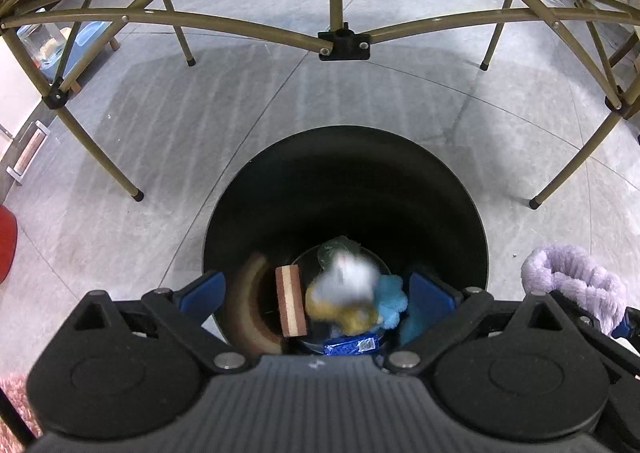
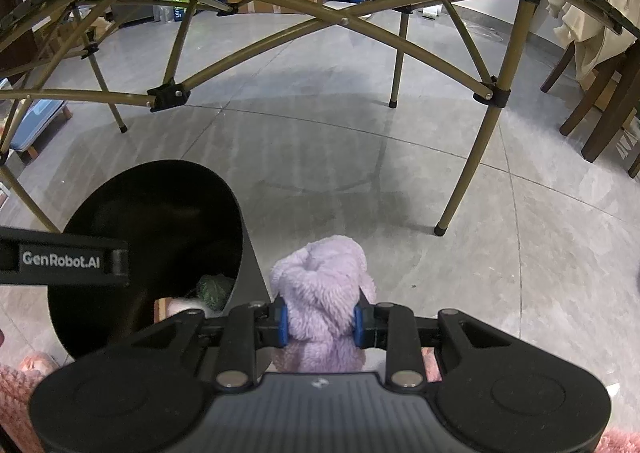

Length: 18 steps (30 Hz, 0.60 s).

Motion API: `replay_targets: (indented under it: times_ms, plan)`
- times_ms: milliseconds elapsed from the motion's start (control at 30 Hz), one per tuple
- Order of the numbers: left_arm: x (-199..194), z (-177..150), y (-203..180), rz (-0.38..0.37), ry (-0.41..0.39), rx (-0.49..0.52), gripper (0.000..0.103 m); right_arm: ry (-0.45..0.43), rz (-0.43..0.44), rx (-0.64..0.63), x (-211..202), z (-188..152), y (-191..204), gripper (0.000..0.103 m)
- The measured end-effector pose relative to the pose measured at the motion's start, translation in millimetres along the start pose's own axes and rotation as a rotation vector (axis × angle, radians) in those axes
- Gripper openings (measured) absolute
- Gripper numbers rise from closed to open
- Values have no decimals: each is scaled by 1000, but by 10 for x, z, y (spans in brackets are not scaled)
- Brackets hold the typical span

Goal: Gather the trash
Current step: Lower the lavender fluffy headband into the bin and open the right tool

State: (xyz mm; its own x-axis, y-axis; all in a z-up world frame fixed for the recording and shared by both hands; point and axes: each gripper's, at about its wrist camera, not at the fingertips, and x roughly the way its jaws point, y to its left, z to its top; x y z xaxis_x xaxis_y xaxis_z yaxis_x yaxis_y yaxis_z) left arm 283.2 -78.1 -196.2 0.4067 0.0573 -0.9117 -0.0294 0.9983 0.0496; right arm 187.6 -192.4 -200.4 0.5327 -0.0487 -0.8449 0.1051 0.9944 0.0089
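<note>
One item down: my left gripper (image 1: 316, 293) gapes wide above the black bin (image 1: 460, 189), blurred white-yellow trash (image 1: 344, 293) dropping inside. Right gripper (image 2: 320, 323) clamps the purple fluffy cloth (image 2: 324, 293) just beside the bin; I'd swing it over the bin's mouth before releasing.

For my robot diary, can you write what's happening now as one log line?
left gripper: open over round black bin | right gripper: shut on fluffy lilac plush item | blurred white-yellow item: dropping
</note>
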Motion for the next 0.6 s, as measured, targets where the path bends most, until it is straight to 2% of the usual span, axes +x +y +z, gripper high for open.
replay_targets:
  times_ms: [600]
  plan:
    - [-132, -6, 334, 21, -35, -9, 101, -31, 47, -40, -100, 66, 229, 27]
